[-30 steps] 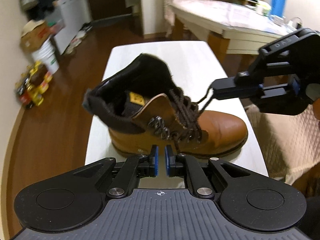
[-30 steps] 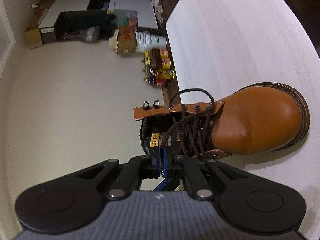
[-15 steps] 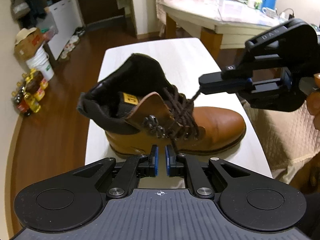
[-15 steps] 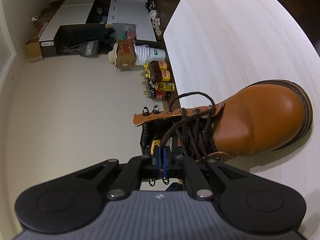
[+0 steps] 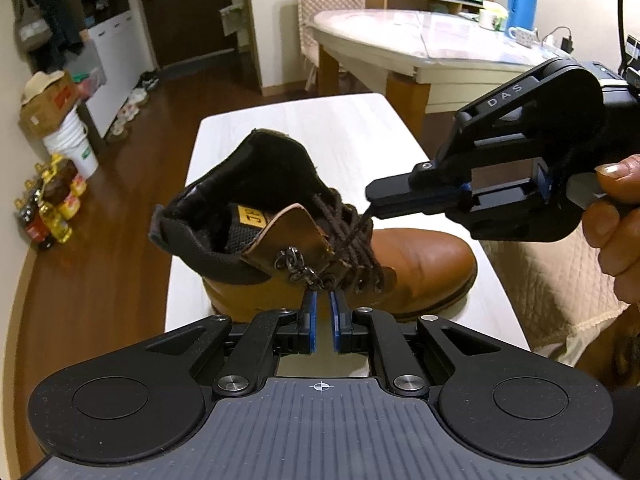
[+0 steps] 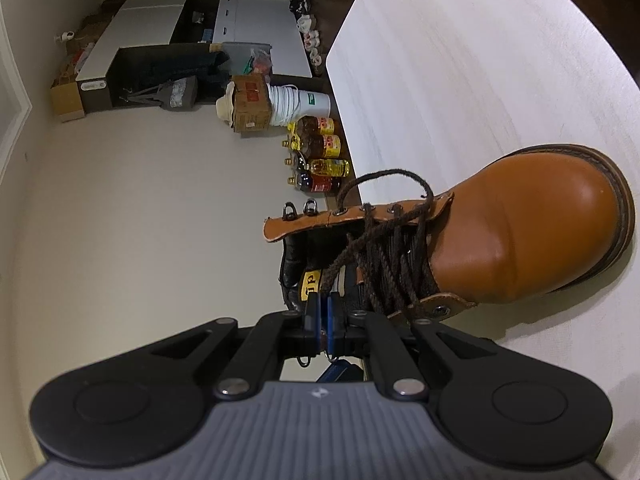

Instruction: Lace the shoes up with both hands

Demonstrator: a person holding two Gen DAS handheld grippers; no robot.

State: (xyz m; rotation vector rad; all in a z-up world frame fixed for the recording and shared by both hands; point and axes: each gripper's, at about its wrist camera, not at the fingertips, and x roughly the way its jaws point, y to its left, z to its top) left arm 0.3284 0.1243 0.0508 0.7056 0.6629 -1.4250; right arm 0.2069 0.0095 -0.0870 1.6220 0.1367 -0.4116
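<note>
A tan leather boot (image 5: 420, 264) lies on a white table (image 5: 320, 120), its toe to the right and its collar toward me. Its dark brown lace (image 5: 352, 236) crosses the lower eyelets. My right gripper (image 5: 370, 202) reaches in from the right, held by a hand (image 5: 616, 220), and is shut on a lace strand rising from the tongue. In the right wrist view the lace (image 6: 360, 248) runs straight into that gripper (image 6: 323, 302), and a slack loop (image 6: 384, 174) arches over the boot's (image 6: 520, 232) far flap. My left gripper (image 5: 322, 300) sits just under the near flap's metal hooks (image 5: 296, 264). A narrow gap shows between its pads, which pinch nothing.
The table's (image 6: 460, 60) left edge drops to a wood floor with oil bottles (image 5: 48, 208), a white bucket and a cardboard box (image 5: 68, 136). A quilted seat (image 5: 540, 280) stands off the right edge. A larger dining table (image 5: 420, 40) stands behind.
Hardly anything: the right gripper keeps hold of the lace strand and the left gripper stays at the near flap. Only the views shift slightly.
</note>
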